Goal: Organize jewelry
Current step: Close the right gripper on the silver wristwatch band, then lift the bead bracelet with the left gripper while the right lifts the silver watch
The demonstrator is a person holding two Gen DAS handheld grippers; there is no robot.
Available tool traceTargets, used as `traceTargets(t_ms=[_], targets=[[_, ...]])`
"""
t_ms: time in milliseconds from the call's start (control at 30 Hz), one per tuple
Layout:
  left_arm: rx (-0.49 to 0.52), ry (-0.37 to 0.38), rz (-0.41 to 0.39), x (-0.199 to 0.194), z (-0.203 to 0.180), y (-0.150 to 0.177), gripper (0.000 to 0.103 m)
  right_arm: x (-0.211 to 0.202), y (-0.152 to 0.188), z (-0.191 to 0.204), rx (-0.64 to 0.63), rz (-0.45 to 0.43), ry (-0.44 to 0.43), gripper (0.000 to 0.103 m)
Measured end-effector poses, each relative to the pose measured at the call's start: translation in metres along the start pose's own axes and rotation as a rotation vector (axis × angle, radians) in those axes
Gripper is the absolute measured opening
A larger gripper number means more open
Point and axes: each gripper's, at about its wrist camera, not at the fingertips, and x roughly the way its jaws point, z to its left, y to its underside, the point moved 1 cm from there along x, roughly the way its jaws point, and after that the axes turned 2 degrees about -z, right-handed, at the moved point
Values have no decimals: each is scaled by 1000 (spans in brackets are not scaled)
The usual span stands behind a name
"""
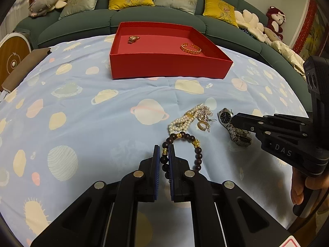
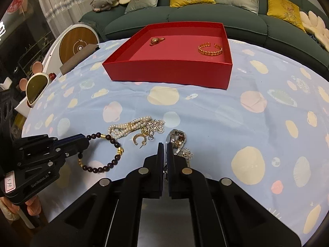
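Note:
My left gripper [image 1: 164,151] is shut on the dark wooden bead bracelet [image 1: 197,154], which lies on the blue cloth; it also shows in the right wrist view [image 2: 115,158]. My right gripper [image 2: 165,147] is shut on the band of the silver watch [image 2: 177,139], whose dark dial shows in the left wrist view [image 1: 225,117]. A pearl bracelet [image 1: 185,119], a flower chain [image 2: 157,126] and gold earrings [image 2: 139,139] lie between them. The red box [image 1: 168,63] at the back holds a small gold watch [image 1: 133,39] and a gold bangle [image 1: 191,48].
A green sofa [image 1: 156,18] with yellow and grey cushions runs behind the table. Plush toys [image 1: 44,1] sit at its ends. A round white and wood device [image 2: 77,42] and a mirror [image 2: 37,86] stand off the table's left edge.

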Motion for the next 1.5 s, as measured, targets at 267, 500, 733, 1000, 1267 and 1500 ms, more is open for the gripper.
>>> traceTargets(t_ms=[267,500,733,1000,1267,1500], targets=[[-9,8,1,-1,3,-1,6,10,0,-1,3,10,21,15],[-7,7,1,-1,2,0,6,13,-1,8,-28,7,31,15],[-11,7,3,-1,2,0,6,10,-3,5,-5,6,34,15],[-8,5,5,0,2,1,6,15,4,13,-30,34,25,15],[-11,27,-12,-5,2,-1,5,11,1,9,-2,8,8,3],[-10,69,-51,-18,-2,-7,5,-36,-18,-1,41,-154,-24,3]])
